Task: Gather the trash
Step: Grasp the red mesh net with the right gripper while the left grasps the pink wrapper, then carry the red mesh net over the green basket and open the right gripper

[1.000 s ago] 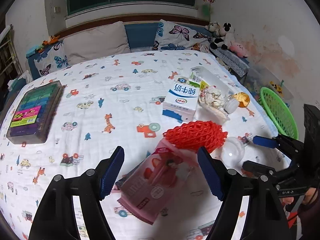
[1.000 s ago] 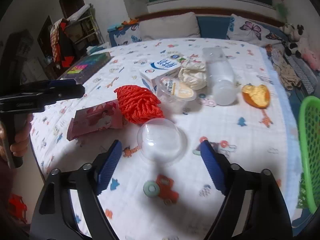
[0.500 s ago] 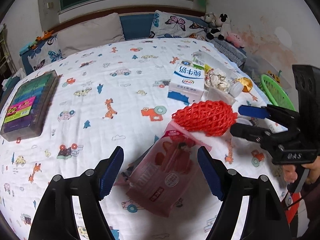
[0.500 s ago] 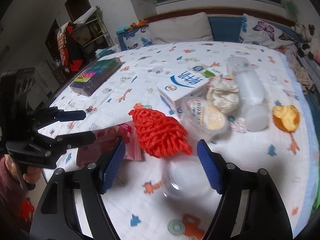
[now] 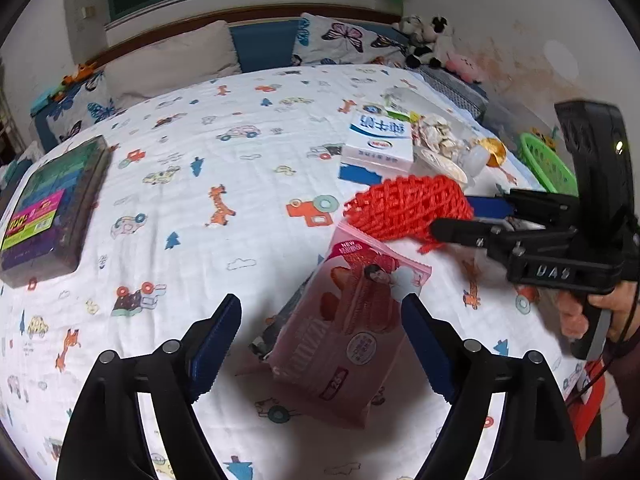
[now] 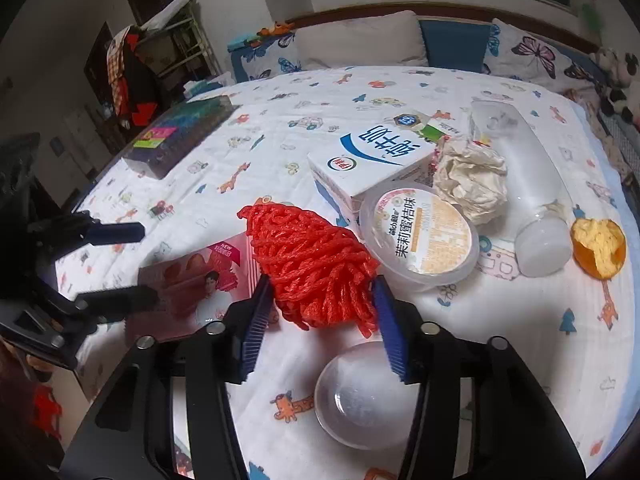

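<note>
Your right gripper (image 6: 320, 320) has its jaws closed in on the near end of the red mesh bag (image 6: 310, 266), pads touching both sides; whether they squeeze it, you cannot tell. Your left gripper (image 5: 322, 344) is spread wide over the pink snack packet (image 5: 352, 332), apart from it. The bag lies on the bedsheet (image 5: 240, 184), between the packet and the milk carton (image 6: 372, 160), with a clear dome (image 6: 360, 396) below your right jaws.
</note>
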